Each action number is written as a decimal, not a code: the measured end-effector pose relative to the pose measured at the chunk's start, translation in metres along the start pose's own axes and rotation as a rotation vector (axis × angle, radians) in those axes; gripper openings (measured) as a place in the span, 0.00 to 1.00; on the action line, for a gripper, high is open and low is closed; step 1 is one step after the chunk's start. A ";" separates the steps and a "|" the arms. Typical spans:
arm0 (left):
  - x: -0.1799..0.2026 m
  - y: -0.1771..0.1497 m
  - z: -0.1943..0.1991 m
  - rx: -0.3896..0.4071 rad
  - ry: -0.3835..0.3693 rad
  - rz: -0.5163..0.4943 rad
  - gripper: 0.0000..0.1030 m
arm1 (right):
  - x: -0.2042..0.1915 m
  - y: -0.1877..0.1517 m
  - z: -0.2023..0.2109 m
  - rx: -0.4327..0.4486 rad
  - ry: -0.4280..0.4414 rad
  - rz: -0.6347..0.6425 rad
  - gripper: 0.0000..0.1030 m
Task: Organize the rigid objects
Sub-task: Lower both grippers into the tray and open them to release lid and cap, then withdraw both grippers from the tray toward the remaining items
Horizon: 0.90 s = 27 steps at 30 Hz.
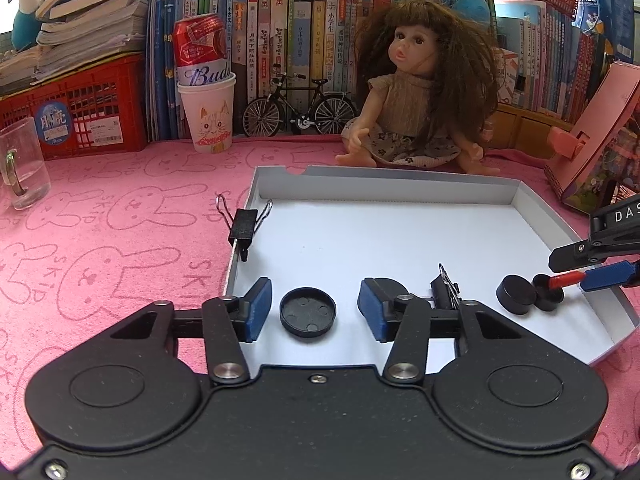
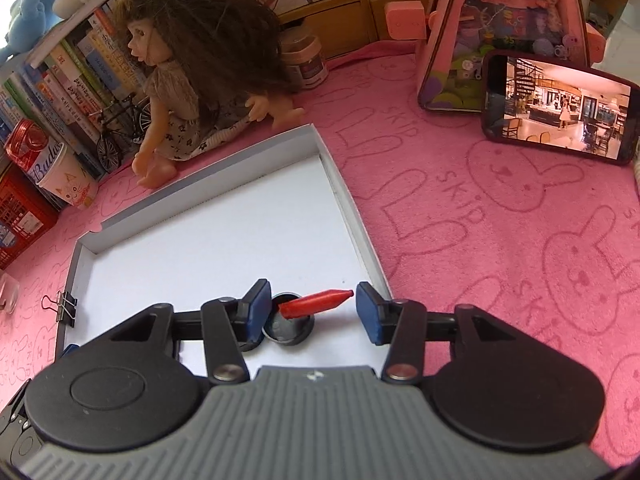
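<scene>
Pink bunny-print cloth [image 1: 120, 208], shallow white cardboard tray [image 1: 384, 196] on it. My left gripper [image 1: 316, 308] gapes around a round black plastic cap [image 1: 307, 312]; my right gripper [image 2: 308, 308] stands apart, red crayon [image 2: 316, 303] lying loose between.

"Bud" script on red can [image 1: 202, 46], "SKIP" on pink cloth [image 2: 460, 196], "DAS" on right gripper [image 1: 624, 216]

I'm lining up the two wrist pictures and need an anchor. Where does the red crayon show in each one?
Left wrist: red crayon at far right, lying across a small black cap by the right claw.
Right wrist: red crayon low centre, between the open claw's pads.
Shared landmark: the doll behind the white tray.
</scene>
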State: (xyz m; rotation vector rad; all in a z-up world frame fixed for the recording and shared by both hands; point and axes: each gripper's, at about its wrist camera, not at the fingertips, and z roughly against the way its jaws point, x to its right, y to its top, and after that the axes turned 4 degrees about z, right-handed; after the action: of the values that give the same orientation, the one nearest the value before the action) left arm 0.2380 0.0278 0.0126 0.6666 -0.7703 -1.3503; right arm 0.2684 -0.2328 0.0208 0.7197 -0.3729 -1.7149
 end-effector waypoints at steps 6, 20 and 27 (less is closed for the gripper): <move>-0.002 0.002 0.009 0.015 -0.008 0.006 0.61 | -0.004 -0.002 0.008 0.037 -0.004 0.034 0.73; 0.002 -0.012 0.064 0.052 -0.103 -0.028 0.70 | -0.013 -0.033 0.044 0.163 0.048 0.222 0.82; 0.002 -0.030 0.095 0.059 -0.151 -0.024 0.71 | -0.011 -0.058 0.069 0.249 0.063 0.308 0.85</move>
State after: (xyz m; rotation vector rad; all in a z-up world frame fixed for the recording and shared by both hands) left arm 0.1437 0.0243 0.0452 0.6270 -0.9290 -1.4161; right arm 0.1819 -0.2155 0.0419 0.8467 -0.6269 -1.3656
